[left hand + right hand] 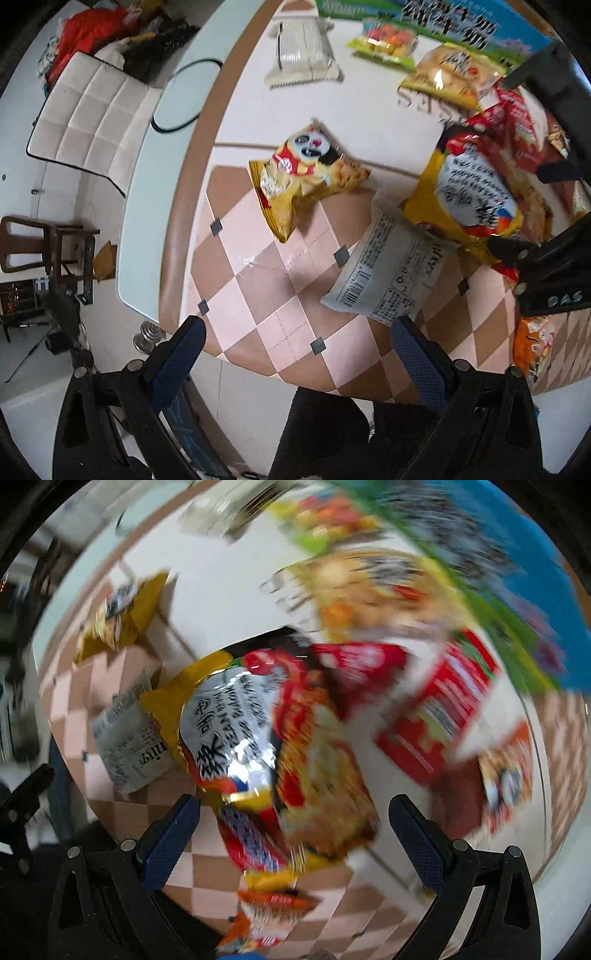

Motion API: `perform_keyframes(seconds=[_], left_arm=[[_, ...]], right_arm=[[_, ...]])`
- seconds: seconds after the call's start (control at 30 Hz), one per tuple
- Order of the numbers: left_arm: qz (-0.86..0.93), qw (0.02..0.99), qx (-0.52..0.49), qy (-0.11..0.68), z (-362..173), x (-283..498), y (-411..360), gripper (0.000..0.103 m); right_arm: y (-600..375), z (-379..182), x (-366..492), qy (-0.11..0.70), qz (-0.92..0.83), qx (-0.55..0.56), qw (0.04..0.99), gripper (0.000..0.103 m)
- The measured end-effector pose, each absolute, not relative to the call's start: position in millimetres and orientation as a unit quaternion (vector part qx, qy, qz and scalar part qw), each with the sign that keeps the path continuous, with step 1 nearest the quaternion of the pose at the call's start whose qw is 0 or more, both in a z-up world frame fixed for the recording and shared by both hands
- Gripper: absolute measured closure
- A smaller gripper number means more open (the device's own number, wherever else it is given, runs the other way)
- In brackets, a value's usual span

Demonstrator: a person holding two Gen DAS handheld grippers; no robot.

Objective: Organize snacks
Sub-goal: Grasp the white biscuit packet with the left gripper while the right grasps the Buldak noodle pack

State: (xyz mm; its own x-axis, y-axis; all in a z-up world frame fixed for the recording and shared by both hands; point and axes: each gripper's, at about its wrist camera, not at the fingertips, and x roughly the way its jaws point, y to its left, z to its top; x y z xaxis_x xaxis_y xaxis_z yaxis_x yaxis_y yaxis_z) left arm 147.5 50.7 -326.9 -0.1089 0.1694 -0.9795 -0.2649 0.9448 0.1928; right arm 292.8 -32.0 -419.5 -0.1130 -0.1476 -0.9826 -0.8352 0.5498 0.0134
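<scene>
The left gripper is held wide open at the frame's lower edge. The right gripper is likewise spread, nothing clasped.

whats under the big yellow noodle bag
The yellow noodle bag lies across one end of a white packet, barcode showing. Red packets sit beside it. Anything else beneath is covered.

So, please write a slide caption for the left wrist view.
Open left gripper above checkered tablecloth, facing panda snack bag and white packet.
</scene>
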Motion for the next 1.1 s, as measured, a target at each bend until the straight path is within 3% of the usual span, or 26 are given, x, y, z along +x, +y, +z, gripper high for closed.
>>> perform_keyframes(seconds=[0.23, 0.37, 0.6, 0.77, 0.9, 1.1], left_arm=[[0.163, 0.667, -0.021, 0.727, -337.2, 155.1, 45.7, 0.001], [0.150, 0.669, -0.002, 0.728, -342.0, 158.6, 35.0, 0.001], [0.121, 0.673, 0.040, 0.729, -349.4, 166.6, 13.5, 0.001], [0.102, 0.672, 0.059, 0.731, -362.6, 175.0, -3.3, 0.001], [0.085, 0.671, 0.069, 0.733, -369.7, 184.4, -19.3, 0.001], [0.069, 0.667, 0.077, 0.738, -378.3, 191.0, -42.4, 0.001]], right_arm=[[-8.1, -465.5, 282.2, 0.671, 0.302, -0.426, 0.526, 0.000], [-27.9, -467.2, 307.1, 0.722, 0.250, -0.340, 0.548, 0.008], [-118.8, -478.0, 338.0, 0.798, 0.095, -0.113, 0.584, 0.009], [-181.1, -485.6, 350.7, 0.803, 0.002, 0.042, 0.594, 0.010], [-195.1, -494.9, 335.1, 0.805, -0.016, 0.078, 0.588, 0.010], [-211.5, -482.0, 340.0, 0.803, 0.010, 0.044, 0.595, 0.008]])
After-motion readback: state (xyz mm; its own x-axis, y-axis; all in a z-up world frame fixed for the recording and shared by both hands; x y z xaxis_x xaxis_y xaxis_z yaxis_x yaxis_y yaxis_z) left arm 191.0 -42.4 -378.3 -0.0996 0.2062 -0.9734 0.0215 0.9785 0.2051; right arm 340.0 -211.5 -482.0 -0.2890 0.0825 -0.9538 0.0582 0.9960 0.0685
